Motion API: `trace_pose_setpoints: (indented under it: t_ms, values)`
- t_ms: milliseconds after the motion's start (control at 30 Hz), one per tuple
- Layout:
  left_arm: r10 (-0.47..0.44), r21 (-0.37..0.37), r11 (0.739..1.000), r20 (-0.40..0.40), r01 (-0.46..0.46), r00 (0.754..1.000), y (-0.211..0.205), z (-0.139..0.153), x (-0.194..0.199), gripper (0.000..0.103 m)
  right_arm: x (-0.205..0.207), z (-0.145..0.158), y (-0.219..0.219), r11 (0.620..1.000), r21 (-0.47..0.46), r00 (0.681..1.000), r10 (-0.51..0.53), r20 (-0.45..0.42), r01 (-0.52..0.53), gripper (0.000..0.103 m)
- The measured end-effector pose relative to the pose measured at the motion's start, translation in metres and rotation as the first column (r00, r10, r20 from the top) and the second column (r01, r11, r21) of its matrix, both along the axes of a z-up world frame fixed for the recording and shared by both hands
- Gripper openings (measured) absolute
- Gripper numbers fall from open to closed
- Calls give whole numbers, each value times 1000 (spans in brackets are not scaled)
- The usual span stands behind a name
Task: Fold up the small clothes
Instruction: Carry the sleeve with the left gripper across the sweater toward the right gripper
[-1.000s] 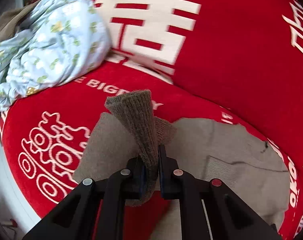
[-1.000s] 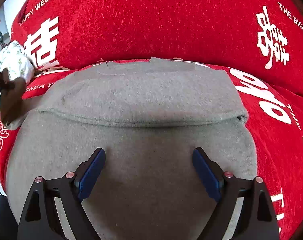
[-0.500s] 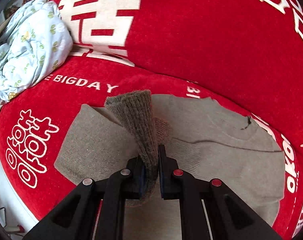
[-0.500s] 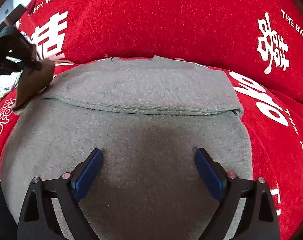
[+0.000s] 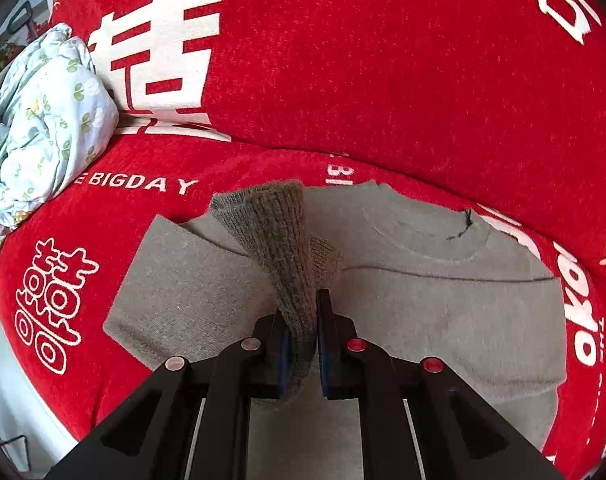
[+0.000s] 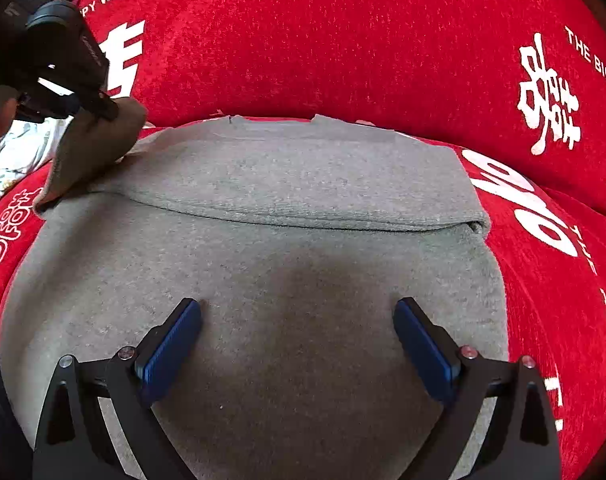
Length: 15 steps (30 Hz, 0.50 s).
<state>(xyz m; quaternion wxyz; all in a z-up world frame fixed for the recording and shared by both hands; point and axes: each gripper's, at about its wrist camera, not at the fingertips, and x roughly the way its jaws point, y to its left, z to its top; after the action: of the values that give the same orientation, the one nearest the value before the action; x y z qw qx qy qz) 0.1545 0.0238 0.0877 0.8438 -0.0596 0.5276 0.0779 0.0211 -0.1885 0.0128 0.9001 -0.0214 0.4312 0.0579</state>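
A small grey-brown knit sweater (image 6: 303, 264) lies flat on the red sofa seat, neckline (image 5: 435, 236) toward the backrest, one sleeve (image 6: 303, 188) folded across the chest. My left gripper (image 5: 301, 332) is shut on the ribbed cuff (image 5: 283, 240) of the other sleeve and holds it raised above the sweater's left shoulder; it also shows in the right wrist view (image 6: 83, 100) at the upper left. My right gripper (image 6: 299, 344) is open and empty, hovering low over the sweater's lower body.
The sofa wears a red cover (image 5: 383, 60) with white lettering; its backrest rises just behind the sweater. A crumpled pale floral cloth (image 5: 43, 120) lies at the far left of the seat. The seat's front edge (image 5: 43, 400) drops off at the lower left.
My left gripper has carried the held sleeve cuff rightward and inward, over the sweater body. The right gripper has stayed open in nearly the same place.
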Motion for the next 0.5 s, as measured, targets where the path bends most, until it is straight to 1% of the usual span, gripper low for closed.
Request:
trace_pose_setpoints:
  t_ms: [100,200,300,500]
  values:
    - [-9,12,1000,-11,9,1000,-8,-4,-4,12,-4,1,3,999,0,999,33,-4,-33,98]
    - [-20,26,999,-17,21,1000,-16,-8,-7,12,-13,3,6,996,1,996,92,-3,-92,98]
    - [-31,59,998,-27,32,999,-29,-10,-7,12,-25,5,8,987,10,987,159,14,-160,98]
    - [-49,74,996,-35,51,998,-57,-12,1,12,-35,5,11,975,-1,975,222,-8,-222,98]
